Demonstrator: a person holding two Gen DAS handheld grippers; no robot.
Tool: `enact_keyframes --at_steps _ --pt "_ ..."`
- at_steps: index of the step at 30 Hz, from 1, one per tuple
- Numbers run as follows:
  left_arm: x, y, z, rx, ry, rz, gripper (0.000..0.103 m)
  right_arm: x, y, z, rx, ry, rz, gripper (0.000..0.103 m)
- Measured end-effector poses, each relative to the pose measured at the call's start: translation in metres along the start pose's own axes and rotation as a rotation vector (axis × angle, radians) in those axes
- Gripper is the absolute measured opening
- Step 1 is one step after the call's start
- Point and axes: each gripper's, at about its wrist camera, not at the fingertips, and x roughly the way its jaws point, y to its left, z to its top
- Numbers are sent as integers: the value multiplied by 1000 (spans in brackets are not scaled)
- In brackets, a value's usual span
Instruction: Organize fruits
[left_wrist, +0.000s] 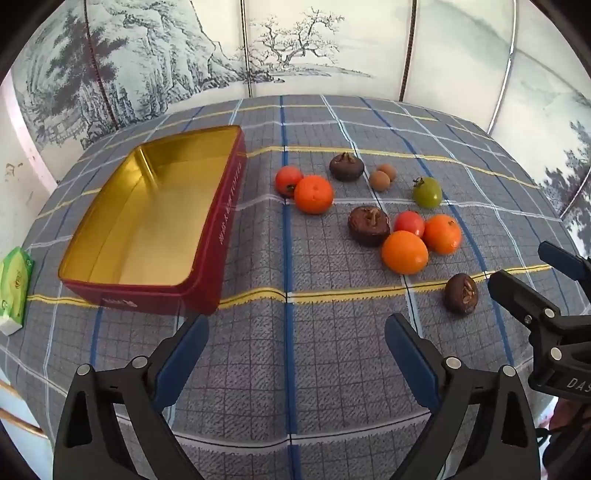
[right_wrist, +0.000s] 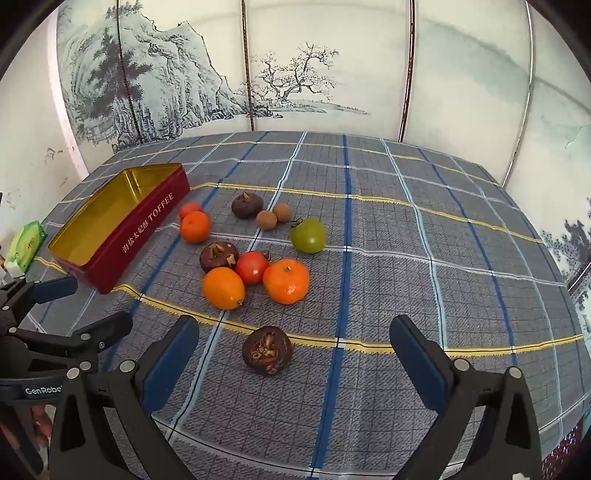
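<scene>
An open red toffee tin (left_wrist: 229, 206) with a gold inside stands empty at the left; it also shows in the right wrist view (right_wrist: 147, 229). Fruits lie loose on the checked cloth: oranges (left_wrist: 404, 252) (right_wrist: 286, 280), red tomatoes (left_wrist: 409, 223) (right_wrist: 252, 266), a green tomato (left_wrist: 427, 192) (right_wrist: 308, 235), dark mangosteens (left_wrist: 461, 293) (right_wrist: 267, 350) and two small brown longans (left_wrist: 379, 180) (right_wrist: 266, 219). My left gripper (left_wrist: 295, 339) is open and empty, just in front of the tin. My right gripper (right_wrist: 295, 343) is open, with the nearest mangosteen lying between its fingers, untouched.
A green and white tissue pack (left_wrist: 14, 288) lies at the table's left edge. A painted folding screen (left_wrist: 295, 48) stands behind the table. Each gripper shows in the other's view: the right (left_wrist: 535, 280), the left (right_wrist: 79, 302).
</scene>
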Motion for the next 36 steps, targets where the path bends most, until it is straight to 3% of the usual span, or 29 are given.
enact_keyframes --at_steps 6,17,36 --pt "-2 -4 -2 17 -1 -25 96 0 1 0 3 -7 -3 103" --pt "-5 -5 -2 30 -17 36 96 5 3 -2 -9 7 -10 101" --pt "-9 -3 3 25 -21 31 95 5 1 -4 -19 11 -14 96"
